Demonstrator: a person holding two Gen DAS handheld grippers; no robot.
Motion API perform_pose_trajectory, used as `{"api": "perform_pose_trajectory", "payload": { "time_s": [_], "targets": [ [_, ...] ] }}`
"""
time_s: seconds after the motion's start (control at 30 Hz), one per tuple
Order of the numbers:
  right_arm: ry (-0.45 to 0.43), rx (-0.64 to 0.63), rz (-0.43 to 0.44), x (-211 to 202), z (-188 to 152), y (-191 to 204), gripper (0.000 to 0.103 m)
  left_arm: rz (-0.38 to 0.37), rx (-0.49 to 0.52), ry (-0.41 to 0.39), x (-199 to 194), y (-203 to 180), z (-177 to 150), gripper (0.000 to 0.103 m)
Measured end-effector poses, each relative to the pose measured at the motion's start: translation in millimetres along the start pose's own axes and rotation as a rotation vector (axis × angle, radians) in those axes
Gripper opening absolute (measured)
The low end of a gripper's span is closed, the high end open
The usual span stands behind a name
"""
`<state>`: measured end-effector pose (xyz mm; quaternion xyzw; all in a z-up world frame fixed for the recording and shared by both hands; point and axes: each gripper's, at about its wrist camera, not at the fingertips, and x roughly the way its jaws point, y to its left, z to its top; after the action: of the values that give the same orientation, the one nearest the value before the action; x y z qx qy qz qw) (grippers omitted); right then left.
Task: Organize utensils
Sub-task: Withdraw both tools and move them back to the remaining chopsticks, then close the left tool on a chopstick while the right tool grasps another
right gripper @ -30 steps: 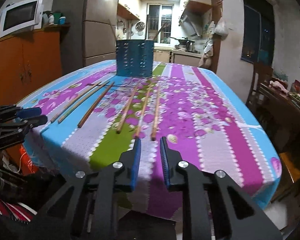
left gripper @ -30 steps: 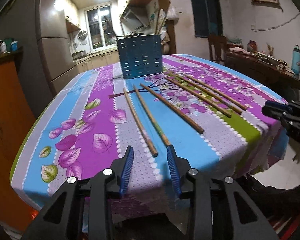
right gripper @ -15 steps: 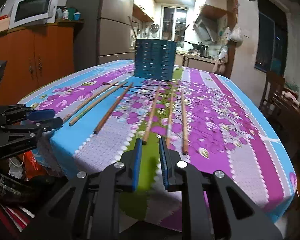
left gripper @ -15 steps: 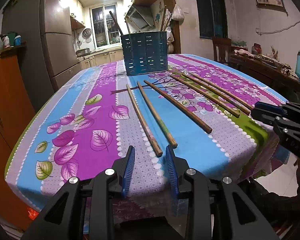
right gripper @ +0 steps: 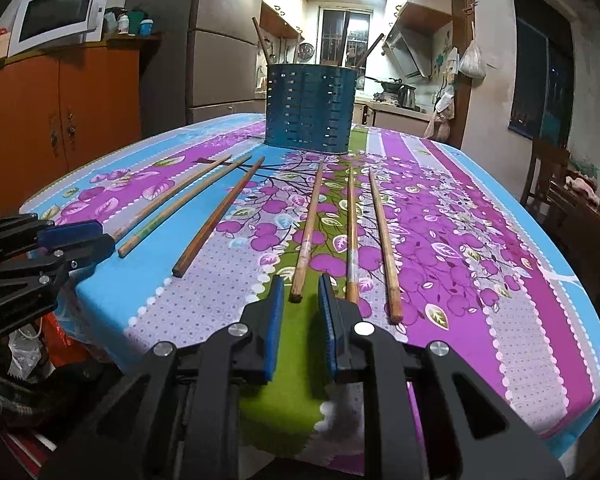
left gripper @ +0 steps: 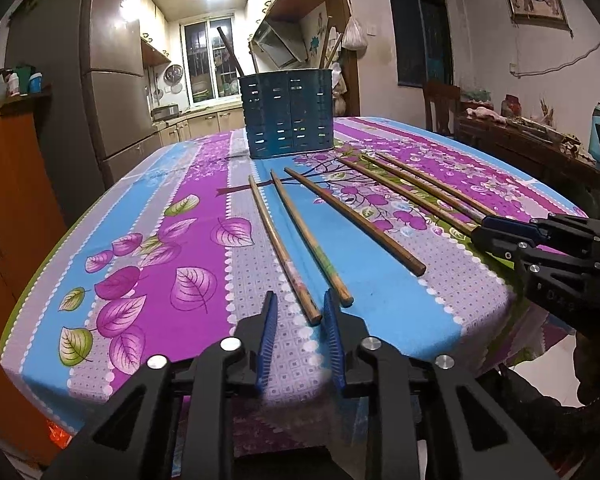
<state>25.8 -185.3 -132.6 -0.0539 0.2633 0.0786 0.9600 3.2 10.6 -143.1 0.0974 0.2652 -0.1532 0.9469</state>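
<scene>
Several wooden chopsticks lie on the flowered tablecloth, pointing toward a blue perforated utensil holder [left gripper: 287, 114] [right gripper: 311, 109] that holds a few sticks. My left gripper [left gripper: 299, 302] is open and empty, its jaws on either side of the near end of the leftmost chopstick [left gripper: 283, 249]. My right gripper [right gripper: 300, 286] is open and empty, its jaws flanking the near end of a chopstick [right gripper: 308, 229] of the right group. Each gripper shows at the edge of the other's view: the right one [left gripper: 500, 236], the left one [right gripper: 76, 238].
The table [left gripper: 148, 248] has its near edge right under both grippers. An orange cabinet [right gripper: 60, 112] with a microwave stands left. A fridge [left gripper: 112, 92] and kitchen counter are behind. A side table [left gripper: 532, 140] with clutter and a chair stand right.
Both grippers have moved forward over the table edge and lowered toward the near ends of the chopsticks. The chopsticks and holder have not moved.
</scene>
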Motion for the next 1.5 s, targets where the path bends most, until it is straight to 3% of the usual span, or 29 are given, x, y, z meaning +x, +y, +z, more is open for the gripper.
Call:
{"api": "perform_pose_trajectory", "payload": {
  "time_s": [0.8, 1.5],
  "targets": [
    [-0.012, 0.049, 0.015, 4, 2, 3, 0.006, 0.015, -0.026, -0.027, 4, 5, 0, 0.009],
    [-0.075, 0.014, 0.0, -11, 22, 6, 0.005, 0.143, -0.075, -0.139, -31, 32, 9, 0.007]
  ]
}}
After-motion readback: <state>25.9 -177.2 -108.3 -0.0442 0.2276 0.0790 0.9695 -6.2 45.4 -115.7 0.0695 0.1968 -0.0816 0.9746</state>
